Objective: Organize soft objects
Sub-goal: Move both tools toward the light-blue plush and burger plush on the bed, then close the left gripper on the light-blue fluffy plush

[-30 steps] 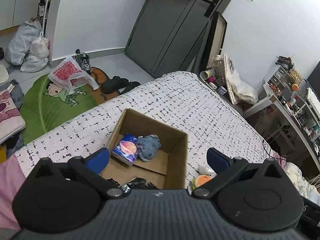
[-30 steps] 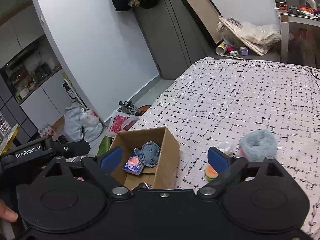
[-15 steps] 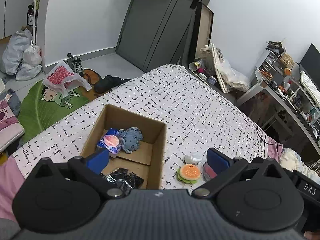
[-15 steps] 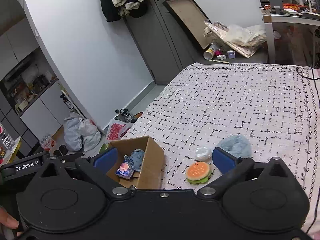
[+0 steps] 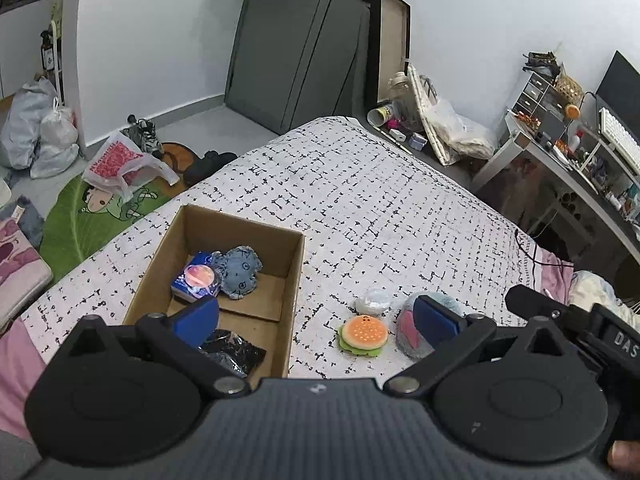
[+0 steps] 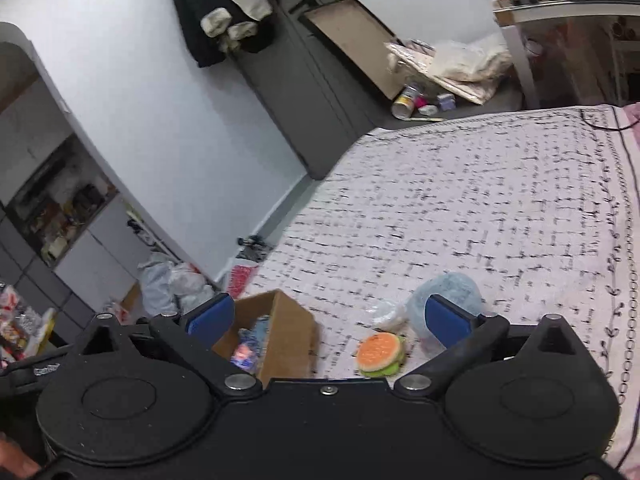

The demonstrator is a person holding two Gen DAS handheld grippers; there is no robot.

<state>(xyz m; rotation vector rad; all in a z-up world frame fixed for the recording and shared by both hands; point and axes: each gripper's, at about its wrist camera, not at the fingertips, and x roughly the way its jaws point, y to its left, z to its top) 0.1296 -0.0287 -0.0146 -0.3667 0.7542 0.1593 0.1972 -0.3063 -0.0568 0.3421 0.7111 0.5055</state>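
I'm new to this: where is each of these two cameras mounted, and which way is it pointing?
Left wrist view: sits on the left gripper, looking down over the bed at the cardboard box; its open blue-padded fingers show.
Right wrist view: sits on the right gripper, looking across the bed toward the grey door; its open fingers and a fingertip at the lower left corner show.
Shared: box, burger plush, fluffy blue plush.

- Bed (image 5: 360, 200): white cover with black dash pattern.
- Cardboard box (image 5: 296, 272): open, resting on the bed near its left edge.
- Burger plush (image 5: 363, 334), white pouch (image 5: 374, 300) and fluffy blue-grey plush (image 5: 434, 304): clustered on the cover, right of the box.
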